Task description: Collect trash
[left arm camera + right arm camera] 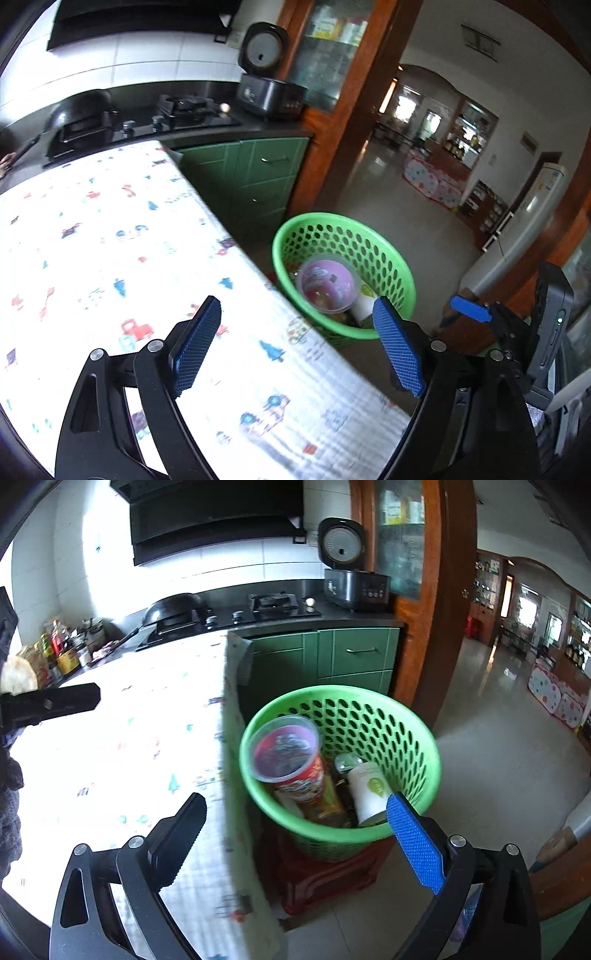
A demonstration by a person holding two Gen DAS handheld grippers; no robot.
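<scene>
A green perforated basket (pixel 384 254) (pixel 373 720) stands beside the table's edge on a red stool (pixel 325 875). In it lie a red snack canister with a clear lid (pixel 328 282) (pixel 288 749), a white cup with a green mark (pixel 369 786) and a metal can top (pixel 347 762). My left gripper (pixel 297 301) is open above the table's edge, with nothing between its blue pads. My right gripper (pixel 295 797) is open over the basket's near side, also with nothing in it. Its blue fingertip (pixel 469 308) shows at the right of the left wrist view.
The table wears a white cloth with small coloured prints (pixel 110 240) (pixel 129 757). Behind it are a black hob with a wok (pixel 173 609), a rice cooker (pixel 354 583) and green cabinets (pixel 354 653). A wooden door frame (pixel 454 627) opens onto a tiled floor (pixel 498 757).
</scene>
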